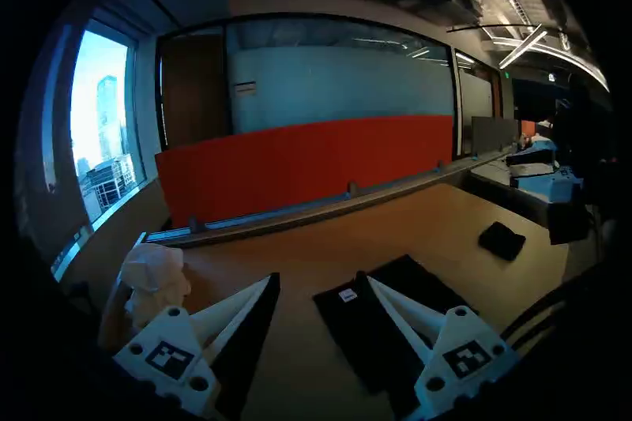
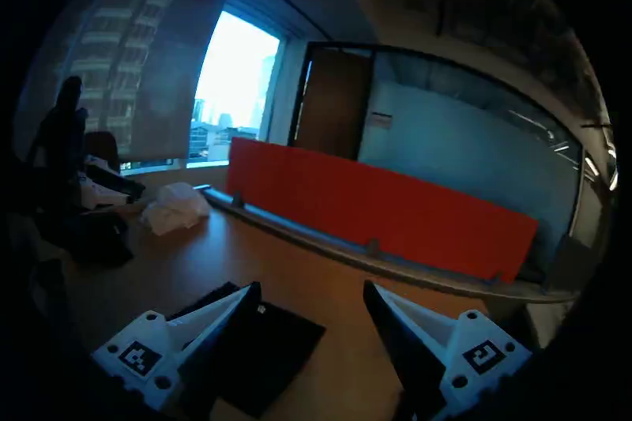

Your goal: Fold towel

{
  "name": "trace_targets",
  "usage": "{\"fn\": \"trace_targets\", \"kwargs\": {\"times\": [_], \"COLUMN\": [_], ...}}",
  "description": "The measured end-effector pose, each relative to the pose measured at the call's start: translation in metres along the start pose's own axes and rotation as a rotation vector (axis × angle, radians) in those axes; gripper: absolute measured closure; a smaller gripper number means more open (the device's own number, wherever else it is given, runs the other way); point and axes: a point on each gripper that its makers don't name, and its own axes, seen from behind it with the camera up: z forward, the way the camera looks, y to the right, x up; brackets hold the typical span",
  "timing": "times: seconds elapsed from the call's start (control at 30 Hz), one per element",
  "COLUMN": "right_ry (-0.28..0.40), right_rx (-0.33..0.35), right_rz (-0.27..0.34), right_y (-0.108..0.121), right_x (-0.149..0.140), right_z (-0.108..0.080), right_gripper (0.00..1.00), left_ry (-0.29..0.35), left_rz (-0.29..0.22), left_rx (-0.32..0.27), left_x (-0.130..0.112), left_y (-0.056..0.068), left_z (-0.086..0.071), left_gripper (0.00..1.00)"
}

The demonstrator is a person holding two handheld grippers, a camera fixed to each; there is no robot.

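Wooden counter [image 1: 332,239] carries the black towel [image 1: 371,326] lying flat just beneath my left tongs [image 1: 317,277] and right tongs [image 2: 310,287], both released and empty; gripping unevenly along its edge would likely skew the fold.

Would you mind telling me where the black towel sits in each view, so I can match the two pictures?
Left gripper view: black towel, lower middle, slightly right.
Right gripper view: black towel, lower middle, slightly left.
Shared landmark: the red divider panel runs behind it in both.
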Motion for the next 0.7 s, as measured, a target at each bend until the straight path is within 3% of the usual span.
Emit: {"fn": "trace_targets", "kwargs": {"times": [0.33,0.7], "right_ry": [-0.075,-0.162], "right_rx": [0.054,0.121], "right_rz": [-0.005,-0.016], "right_y": [-0.008,-0.026], "right_x": [-0.023,-0.073], "right_z": [0.011,0.024], "right_gripper": [0.0,0.0], "left_ry": [-0.034,-0.101], "left_rz": [0.017,0.047], "left_rx": [-0.083,-0.157], "left_x": [-0.023,-0.072], "left_y": [0.019,0.046], "left_z": [0.013,0.027], "left_gripper": [0.3,0.3]}}
